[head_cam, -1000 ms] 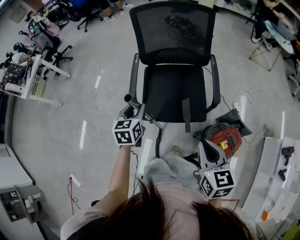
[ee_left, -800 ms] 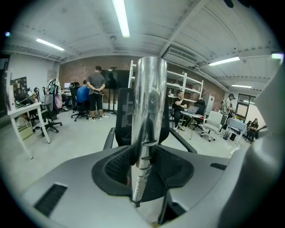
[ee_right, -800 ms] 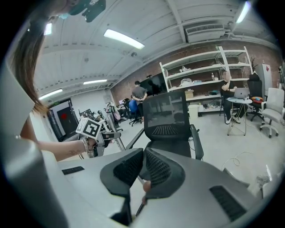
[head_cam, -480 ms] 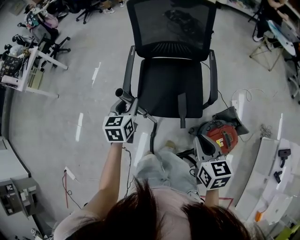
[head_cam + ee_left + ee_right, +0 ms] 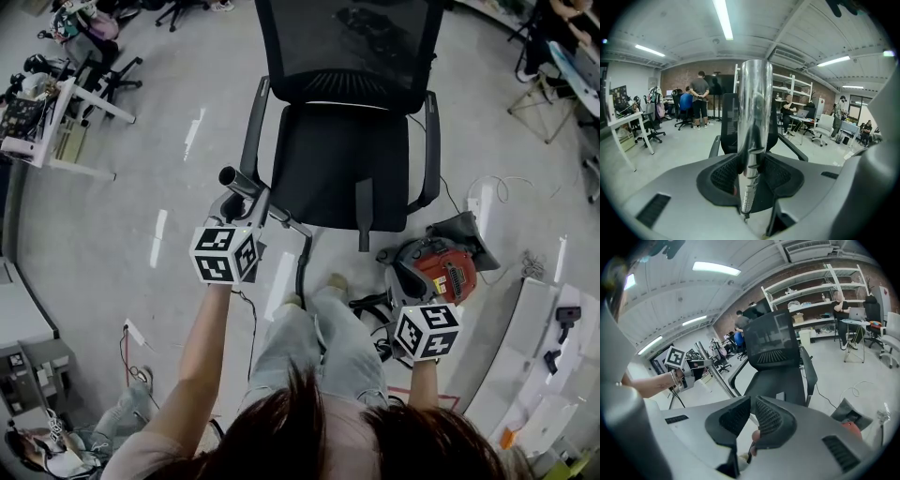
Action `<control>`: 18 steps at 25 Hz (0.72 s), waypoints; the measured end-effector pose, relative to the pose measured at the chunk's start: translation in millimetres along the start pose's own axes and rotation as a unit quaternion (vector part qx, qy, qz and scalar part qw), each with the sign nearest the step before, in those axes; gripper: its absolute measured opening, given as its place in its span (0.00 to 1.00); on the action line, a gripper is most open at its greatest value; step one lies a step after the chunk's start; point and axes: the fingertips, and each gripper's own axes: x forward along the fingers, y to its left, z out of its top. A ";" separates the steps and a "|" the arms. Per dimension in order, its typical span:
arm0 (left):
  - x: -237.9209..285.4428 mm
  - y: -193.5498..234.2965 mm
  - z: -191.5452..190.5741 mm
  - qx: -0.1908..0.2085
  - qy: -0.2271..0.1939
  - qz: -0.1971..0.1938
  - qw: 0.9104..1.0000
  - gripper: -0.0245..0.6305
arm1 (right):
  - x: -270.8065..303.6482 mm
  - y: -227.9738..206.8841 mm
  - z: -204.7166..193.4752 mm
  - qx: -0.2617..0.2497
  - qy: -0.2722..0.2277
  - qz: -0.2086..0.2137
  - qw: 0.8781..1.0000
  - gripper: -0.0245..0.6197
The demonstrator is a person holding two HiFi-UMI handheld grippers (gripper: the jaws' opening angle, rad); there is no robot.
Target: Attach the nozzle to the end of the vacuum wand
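My left gripper (image 5: 750,174) and right gripper (image 5: 749,417) share one build: broad pale-grey shells with small dark slots (image 5: 836,453), and black pads (image 5: 771,420) with a fine mesh texture. Each carries a white cube (image 5: 225,253) printed with black square markers. I wear a pale pink short-sleeved top (image 5: 141,452), light blue-grey trousers (image 5: 319,342) and light shoes (image 5: 336,280). Thin bracelets (image 5: 673,378) ring my left wrist.
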 end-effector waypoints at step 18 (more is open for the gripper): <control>7.0 0.6 -1.3 -0.001 -0.008 0.011 1.000 0.28 | 95.9 -54.4 -64.6 0.011 0.070 -0.008 0.997 0.08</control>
